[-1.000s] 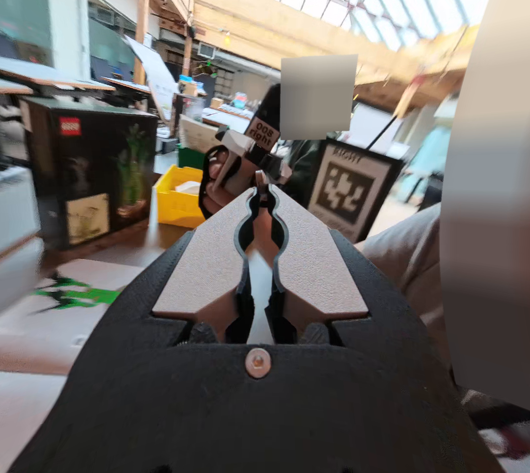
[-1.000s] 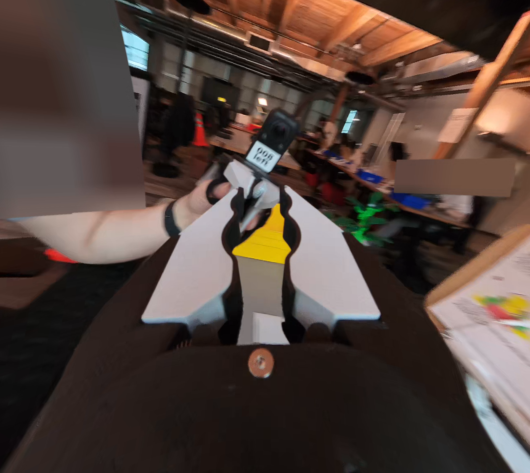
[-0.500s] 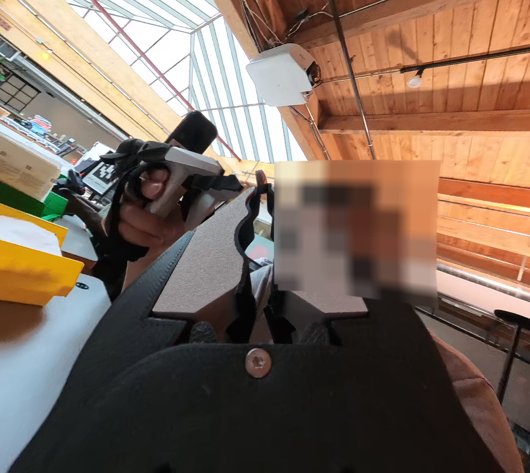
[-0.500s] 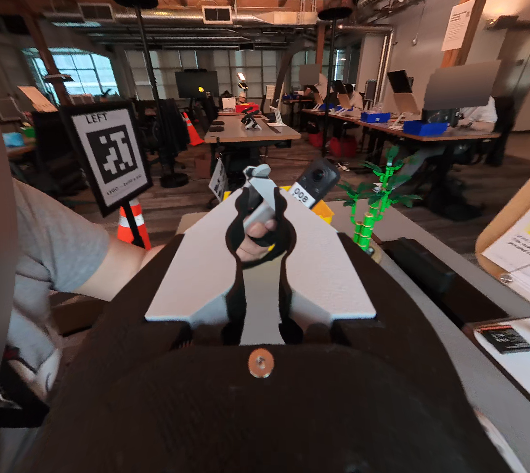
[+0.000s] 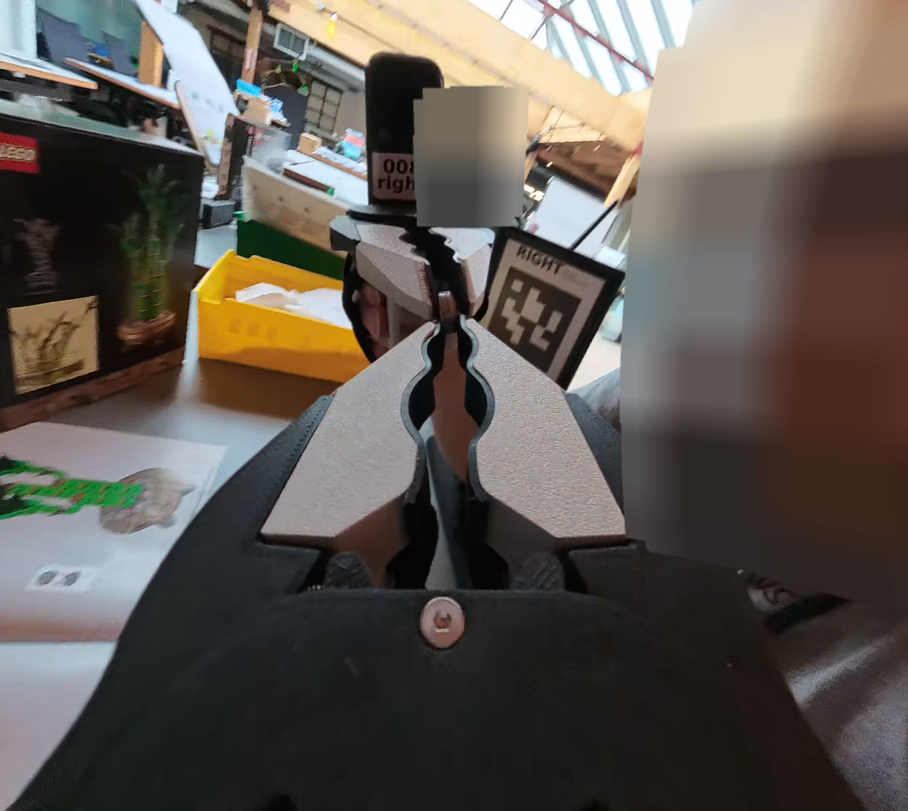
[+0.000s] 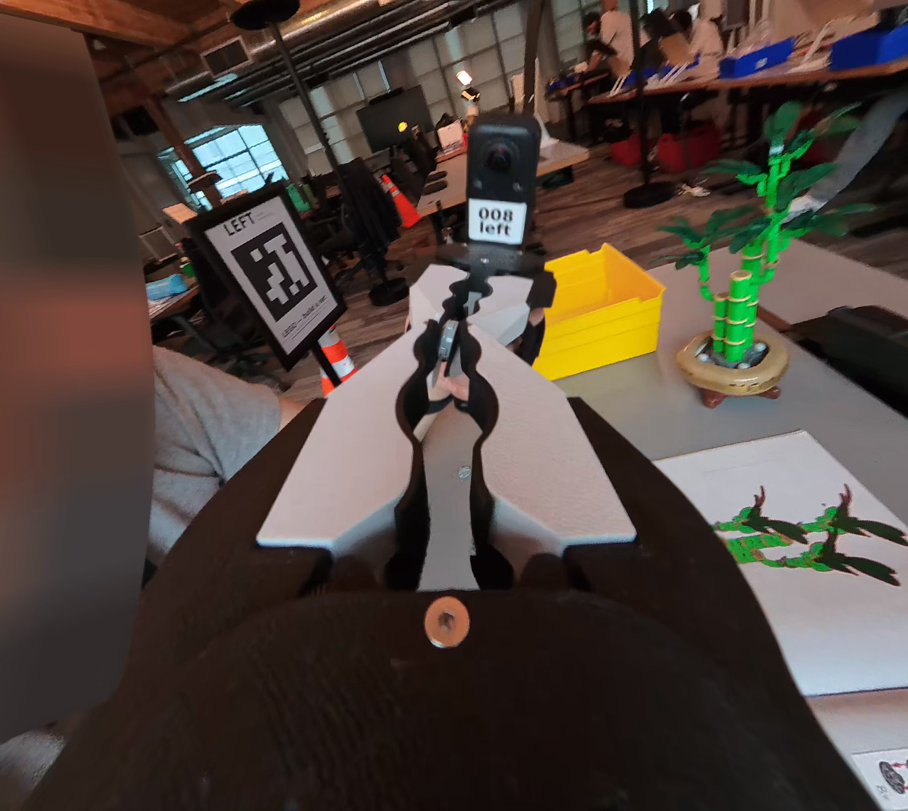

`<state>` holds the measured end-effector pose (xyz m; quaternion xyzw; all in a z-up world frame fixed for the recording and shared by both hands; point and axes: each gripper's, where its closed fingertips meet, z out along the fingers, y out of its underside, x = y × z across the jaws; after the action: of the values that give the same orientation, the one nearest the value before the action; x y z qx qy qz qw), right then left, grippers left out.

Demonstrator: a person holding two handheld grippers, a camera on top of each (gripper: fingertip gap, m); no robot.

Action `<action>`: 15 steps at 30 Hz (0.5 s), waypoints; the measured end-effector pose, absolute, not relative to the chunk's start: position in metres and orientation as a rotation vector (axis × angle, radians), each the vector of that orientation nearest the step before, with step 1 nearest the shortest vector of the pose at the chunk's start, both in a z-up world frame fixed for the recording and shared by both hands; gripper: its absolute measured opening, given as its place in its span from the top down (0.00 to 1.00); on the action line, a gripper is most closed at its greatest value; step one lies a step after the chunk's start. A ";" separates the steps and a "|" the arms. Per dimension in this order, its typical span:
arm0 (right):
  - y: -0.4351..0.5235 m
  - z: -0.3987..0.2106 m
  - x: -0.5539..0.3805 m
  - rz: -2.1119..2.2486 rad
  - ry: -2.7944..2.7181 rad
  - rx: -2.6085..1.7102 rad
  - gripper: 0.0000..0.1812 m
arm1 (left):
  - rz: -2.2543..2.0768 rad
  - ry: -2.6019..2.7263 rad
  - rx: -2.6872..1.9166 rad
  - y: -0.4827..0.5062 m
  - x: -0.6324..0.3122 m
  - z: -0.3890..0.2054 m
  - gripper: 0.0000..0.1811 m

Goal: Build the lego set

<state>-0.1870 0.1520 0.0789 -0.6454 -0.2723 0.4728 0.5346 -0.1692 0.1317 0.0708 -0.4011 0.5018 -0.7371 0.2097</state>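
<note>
While both tongs, left and right, meet tip to tip nearly closed on one small grey piece, the upright bamboo model stands right of frame, nearer the right.

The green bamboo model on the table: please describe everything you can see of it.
The bamboo model looks like plastic bricks: several bright green ringed stalks of different heights, with dark green leaves spreading from the upper parts. It stands upright in a round tan bowl on small dark brown feet, on the grey table, right of the yellow bin. Nothing grips it.
</note>
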 end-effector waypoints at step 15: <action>0.163 -0.138 -0.151 1.189 -0.862 -2.403 0.97 | -1.019 1.286 -1.407 0.222 -0.187 0.043 0.98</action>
<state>-0.1515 0.1631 -0.1383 -0.8420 -0.3021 0.4166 0.1621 -0.1869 0.2223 0.0429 -0.5742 0.5250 -0.4160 0.4707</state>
